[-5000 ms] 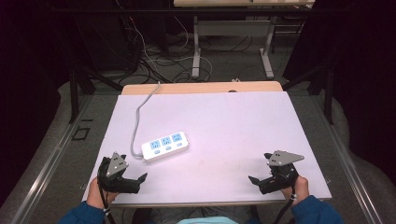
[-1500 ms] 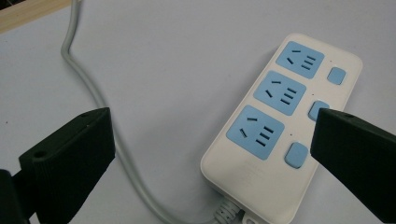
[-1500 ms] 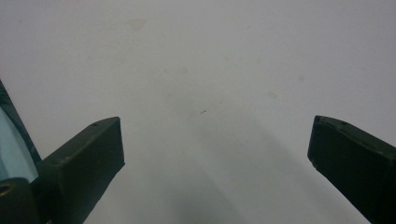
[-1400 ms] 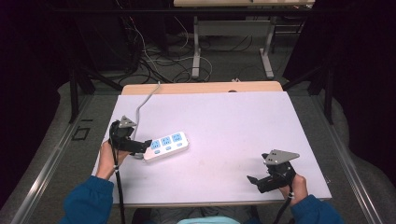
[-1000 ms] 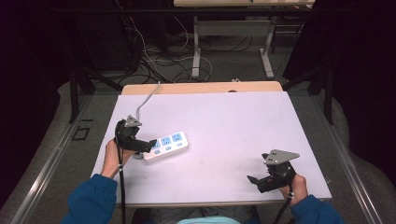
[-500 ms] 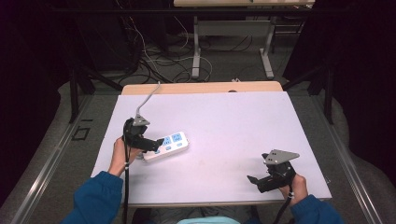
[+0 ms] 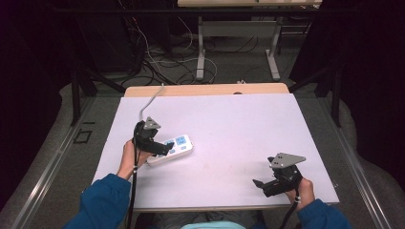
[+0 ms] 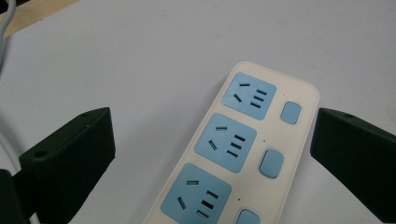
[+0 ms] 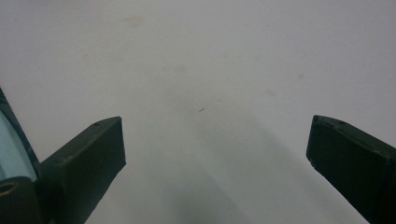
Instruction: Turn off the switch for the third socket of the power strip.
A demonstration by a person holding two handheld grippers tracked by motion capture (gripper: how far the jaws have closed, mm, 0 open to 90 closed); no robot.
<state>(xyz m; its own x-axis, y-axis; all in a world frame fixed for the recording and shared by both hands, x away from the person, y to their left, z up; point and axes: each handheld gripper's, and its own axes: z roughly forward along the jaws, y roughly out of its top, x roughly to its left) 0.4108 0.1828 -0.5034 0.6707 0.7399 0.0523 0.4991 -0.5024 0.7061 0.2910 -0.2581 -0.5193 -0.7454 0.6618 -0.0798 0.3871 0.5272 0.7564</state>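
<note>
A cream power strip (image 7: 172, 149) with three blue sockets and blue switches lies on the white table (image 7: 239, 129) at the left. My left gripper (image 7: 165, 149) hovers over its near end, open. In the left gripper view the power strip (image 8: 243, 154) lies between the two wide-spread jaws of my left gripper (image 8: 212, 149), touching neither. Its grey cable (image 7: 149, 99) runs off toward the far edge. My right gripper (image 7: 260, 185) rests near the table's front right corner, open. In the right gripper view my right gripper (image 9: 215, 154) has bare table between its jaws.
A wooden strip (image 7: 205, 89) borders the table's far edge. Beyond it are cables on the floor (image 7: 157, 62) and metal table legs (image 7: 200, 52). The person's blue sleeves (image 7: 102, 200) come in at the bottom.
My left gripper has moved from the front left corner up and right onto the power strip, sliding further over it in the last second. The right gripper has barely moved.
</note>
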